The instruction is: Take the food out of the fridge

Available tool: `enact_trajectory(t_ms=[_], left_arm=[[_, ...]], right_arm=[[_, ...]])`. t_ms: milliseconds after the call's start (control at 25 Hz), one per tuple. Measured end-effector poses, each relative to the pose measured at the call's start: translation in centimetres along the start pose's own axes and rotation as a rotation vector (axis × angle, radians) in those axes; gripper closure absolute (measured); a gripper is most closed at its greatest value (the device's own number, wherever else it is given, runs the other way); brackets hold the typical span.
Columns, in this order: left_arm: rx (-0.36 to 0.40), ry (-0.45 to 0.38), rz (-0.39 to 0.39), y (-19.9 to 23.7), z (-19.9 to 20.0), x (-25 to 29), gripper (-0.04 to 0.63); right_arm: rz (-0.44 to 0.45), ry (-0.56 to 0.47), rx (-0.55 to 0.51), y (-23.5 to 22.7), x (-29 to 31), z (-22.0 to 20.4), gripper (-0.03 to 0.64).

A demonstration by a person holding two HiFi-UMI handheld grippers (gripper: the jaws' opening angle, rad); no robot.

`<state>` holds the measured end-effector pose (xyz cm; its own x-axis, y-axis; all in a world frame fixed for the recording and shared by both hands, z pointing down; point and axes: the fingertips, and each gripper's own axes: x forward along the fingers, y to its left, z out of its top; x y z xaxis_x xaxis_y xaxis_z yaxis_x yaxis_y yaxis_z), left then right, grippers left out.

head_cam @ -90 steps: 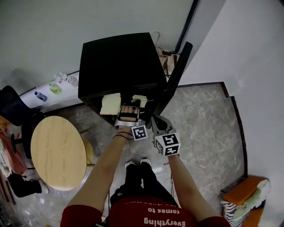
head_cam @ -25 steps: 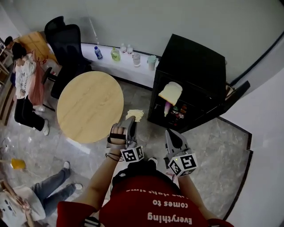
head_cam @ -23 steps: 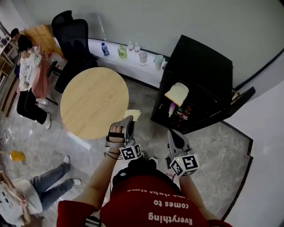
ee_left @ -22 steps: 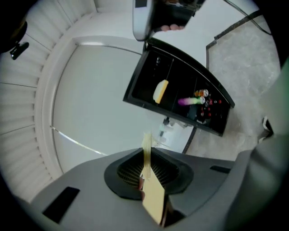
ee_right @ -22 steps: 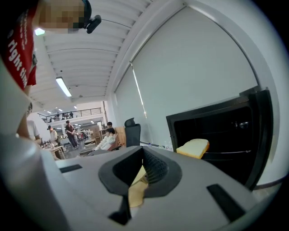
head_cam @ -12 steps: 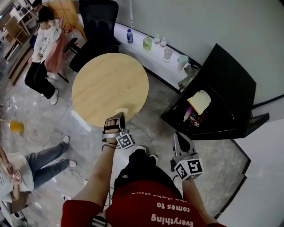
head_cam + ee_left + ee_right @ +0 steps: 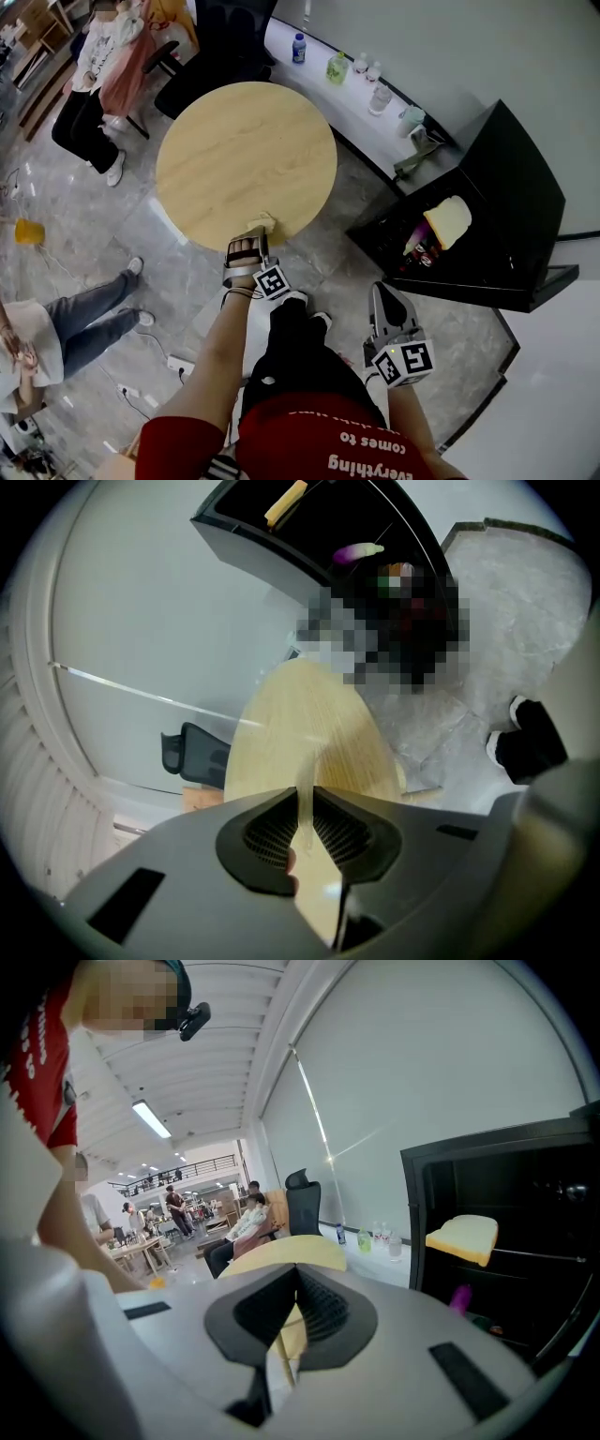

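My left gripper [image 7: 255,236] is shut on a thin pale-yellow slice of food [image 7: 259,223], which hangs over the near edge of the round wooden table [image 7: 225,141]. In the left gripper view the slice [image 7: 304,789] stands edge-on between the pads of the left gripper [image 7: 306,803]. The black fridge [image 7: 525,178] stands open at the right, with a slice of toast [image 7: 448,219] on a shelf and a purple item [image 7: 416,246] below it. My right gripper [image 7: 384,292] is shut and holds nothing; in its own view the right gripper [image 7: 297,1283] faces the toast [image 7: 462,1235].
The fridge door [image 7: 506,286] swings out towards the right gripper. A black office chair [image 7: 225,37] stands behind the table. Bottles [image 7: 337,67] line a white ledge. People sit at the left [image 7: 94,75], with legs stretched on the floor [image 7: 75,323].
My left gripper has carried the slice down from above the floor to the table's near edge. The view has swung left, away from the fridge. The right gripper stayed shut.
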<state>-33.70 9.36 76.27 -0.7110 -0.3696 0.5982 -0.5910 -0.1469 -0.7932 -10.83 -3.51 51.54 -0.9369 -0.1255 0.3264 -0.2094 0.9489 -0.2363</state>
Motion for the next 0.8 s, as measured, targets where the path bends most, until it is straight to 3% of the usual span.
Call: enact_trajectory(t_ms=[200,480,680,800], left_arm=[[-0.031,-0.010,-0.009,-0.1,0.8,0.0,0.538],[-0.095,0.026,-0.136,-2.4,0.1,-0.2,0.504],[-0.180,0.010,-0.269,-3.4,0.1,-1.0,0.449],[-0.295,-0.027,-0.330,-3.1,0.1,-1.5,0.445]], right_arm=[[-0.003,0.022,0.004,-0.1,0.3,-0.6,0.607],[0.019,0.027,0.005,0.3,1.2,-0.5,0.607],[0.050,0.038,0.003,0.9,1.8,-0.7,0.607],[0.071,0.038,0.009,1.5,2.0,-0.7,0.607]])
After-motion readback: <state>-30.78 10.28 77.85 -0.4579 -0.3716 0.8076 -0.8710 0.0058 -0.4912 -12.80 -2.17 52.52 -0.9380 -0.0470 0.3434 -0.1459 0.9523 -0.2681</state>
